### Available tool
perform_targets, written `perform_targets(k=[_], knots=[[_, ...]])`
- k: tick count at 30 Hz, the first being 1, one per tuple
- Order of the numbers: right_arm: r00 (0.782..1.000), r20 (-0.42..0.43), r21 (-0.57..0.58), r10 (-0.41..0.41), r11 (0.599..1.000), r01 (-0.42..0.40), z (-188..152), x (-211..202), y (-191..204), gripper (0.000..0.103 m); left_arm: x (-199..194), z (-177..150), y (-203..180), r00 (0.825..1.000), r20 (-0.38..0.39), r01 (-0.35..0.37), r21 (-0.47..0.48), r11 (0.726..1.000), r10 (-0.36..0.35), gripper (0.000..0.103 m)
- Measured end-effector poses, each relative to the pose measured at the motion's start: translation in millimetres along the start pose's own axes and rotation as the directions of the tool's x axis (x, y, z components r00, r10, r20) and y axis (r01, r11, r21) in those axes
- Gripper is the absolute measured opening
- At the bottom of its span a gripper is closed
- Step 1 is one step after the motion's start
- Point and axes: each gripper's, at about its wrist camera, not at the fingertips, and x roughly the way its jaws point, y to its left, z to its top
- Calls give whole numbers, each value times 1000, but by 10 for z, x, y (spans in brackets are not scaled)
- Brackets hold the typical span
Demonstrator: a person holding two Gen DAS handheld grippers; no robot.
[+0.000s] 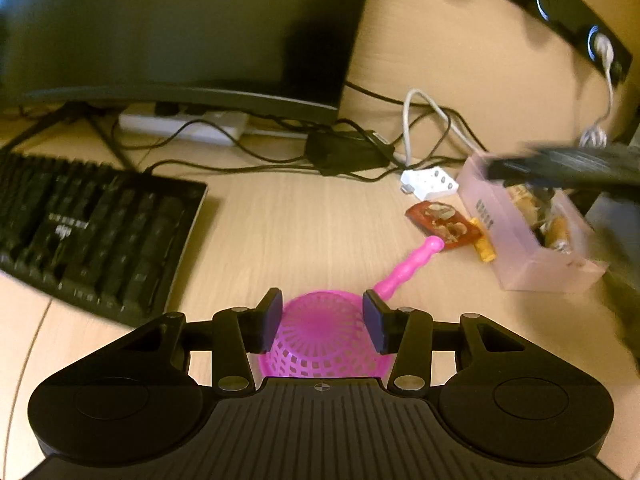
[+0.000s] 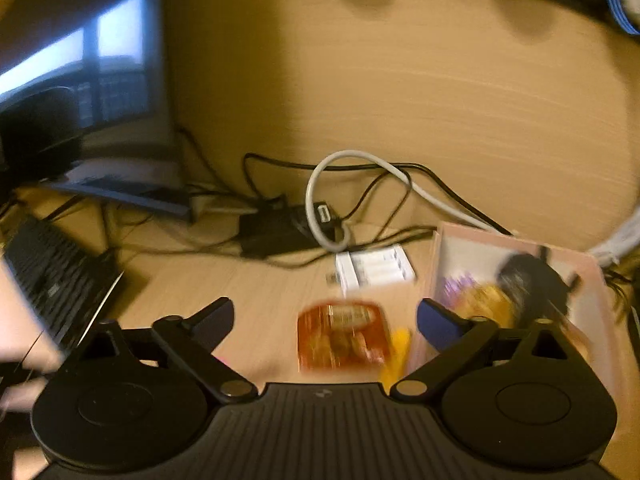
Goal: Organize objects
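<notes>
The left tool (image 1: pixel 322 318) has its pads on either side of the pink strainer (image 1: pixel 324 340), which lies dome-up on the surface (image 1: pixel 312 232). The pads look to be touching the mesh or just beside it, so I cannot tell whether the grip is closed on it. The likely trouble is here: the mesh dome is rounded and probably springy, so a squeeze across it could make it pop out or tip. Its handle (image 1: pixel 408 264) points away toward the red snack packet (image 1: pixel 442 226) and touches or overlaps that packet's near edge, so a careless lift could drag the packet along.

The right tool (image 2: pixel 326 322) is released, jaws wide apart, hanging above the same red packet and the yellow wrapper (image 2: pixel 396 354) beside it. Its view is smeared with motion, so a hurried descent could miss the flat packet or knock the pink box (image 1: pixel 532 248) just to the right, which already holds several items.

Farther off, the pale wood-grain surface carries a black keyboard (image 1: pixel 92 232) at left, a white adapter (image 1: pixel 430 184), tangled cables (image 1: pixel 424 120) and a power strip (image 1: pixel 184 124) under a dark monitor (image 1: pixel 176 28). A wood-toned wall panel rises behind.
</notes>
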Motion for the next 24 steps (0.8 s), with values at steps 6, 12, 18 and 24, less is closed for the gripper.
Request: perform_targets(k=[6,12,18,24], knots=[[978,-113,-75,-177,983,169,316,1061,190,57,-201,-51,152,999,-3,42,-41,998,-42,49],[967,-194,-6,-168,985,170,341,1490,121,52,-301,-37,337,1000,4,28,-78,997,-28,48],[976,-185,-17,-119,993,117,154,1383,159,39,-280,-44,404,1000,-9,17,-85,996,-17,48],[977,-212,-19,35,999,-40,-272,881,263,33,-220,-17,412,1000,-1,-11,-129,992,11,49]])
